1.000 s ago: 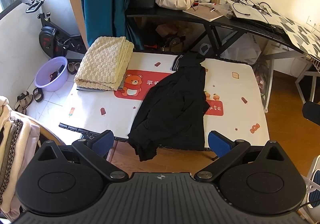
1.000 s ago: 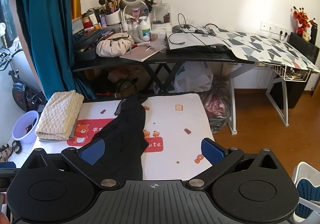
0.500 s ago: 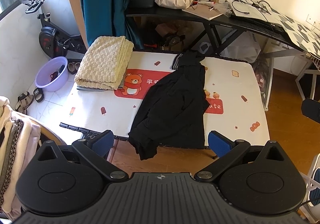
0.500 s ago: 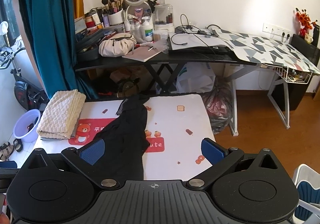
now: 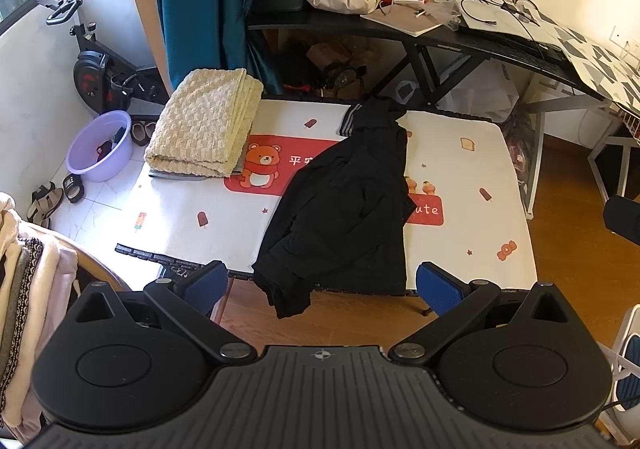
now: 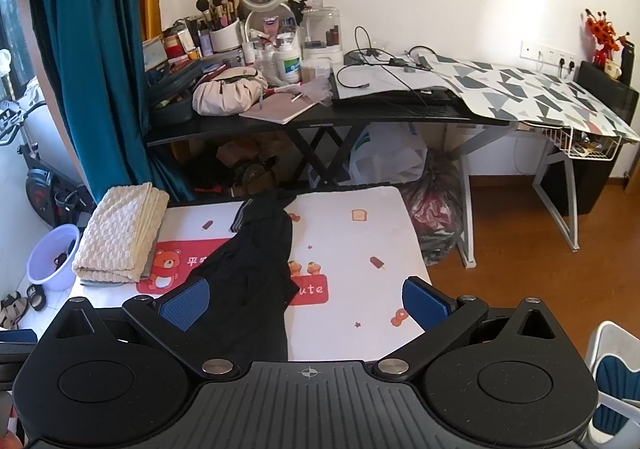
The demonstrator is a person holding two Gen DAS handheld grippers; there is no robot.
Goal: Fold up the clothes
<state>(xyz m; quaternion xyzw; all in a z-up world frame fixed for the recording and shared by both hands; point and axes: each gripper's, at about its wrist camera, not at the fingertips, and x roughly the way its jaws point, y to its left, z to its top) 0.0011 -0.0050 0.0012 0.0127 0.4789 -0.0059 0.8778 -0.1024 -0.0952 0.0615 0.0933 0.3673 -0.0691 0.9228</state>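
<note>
A folded cream towel (image 5: 206, 121) is sitting at the far left of the white printed table (image 5: 472, 177), with a purple basin (image 5: 100, 147) parked on the floor just left of it. Across the middle, a black garment (image 5: 348, 205) is lying crumpled and unfolded, running from the far edge, where a striped cuff is showing, down to the near edge, with one bunched end hanging off over the floor. The left gripper (image 5: 322, 283) is being held spread wide, empty, above the near edge. The right gripper (image 6: 306, 297) is likewise being held spread and empty, with the garment (image 6: 256, 269) showing past its left pad.
</note>
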